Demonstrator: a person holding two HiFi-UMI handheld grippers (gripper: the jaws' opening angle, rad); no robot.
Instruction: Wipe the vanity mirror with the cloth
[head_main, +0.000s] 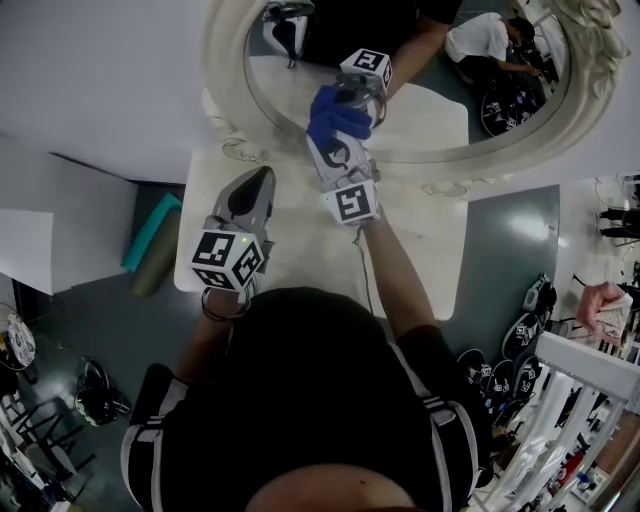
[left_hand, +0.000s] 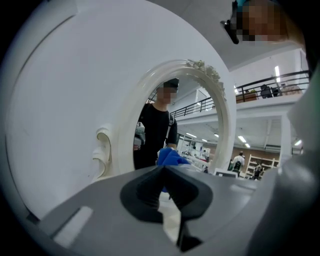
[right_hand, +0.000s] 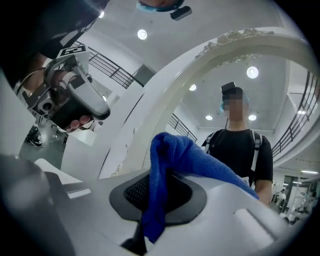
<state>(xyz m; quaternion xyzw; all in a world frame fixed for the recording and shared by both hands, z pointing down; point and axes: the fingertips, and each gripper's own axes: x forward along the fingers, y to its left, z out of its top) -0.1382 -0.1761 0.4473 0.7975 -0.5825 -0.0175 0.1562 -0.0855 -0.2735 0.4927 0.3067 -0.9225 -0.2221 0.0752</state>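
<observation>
Vanity mirror (head_main: 224, 70), white-framed, is stood at the white table's (head_main: 430, 250) far edge. Blue cloth (head_main: 338, 118) is clamped by the right gripper (right_hand: 157, 192) at the glass. Left gripper (left_hand: 165, 187) is held closed, empty, near left.

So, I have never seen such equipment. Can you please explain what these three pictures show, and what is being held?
There is no robot here. A person holds a two-jaw hand tool, a gripper, in each hand. The head view comes from a camera on the person's head, looking down. The other two views come from cameras that ride on the grippers and look along their jaws. On a white table stands an oval mirror in a carved white frame. The right gripper is shut on a blue cloth and seems to press it against the glass, so its reflection shows too. The left gripper is shut and empty, above the table in front of the mirror. The standing figure in both gripper views is the person's reflection.
</observation>
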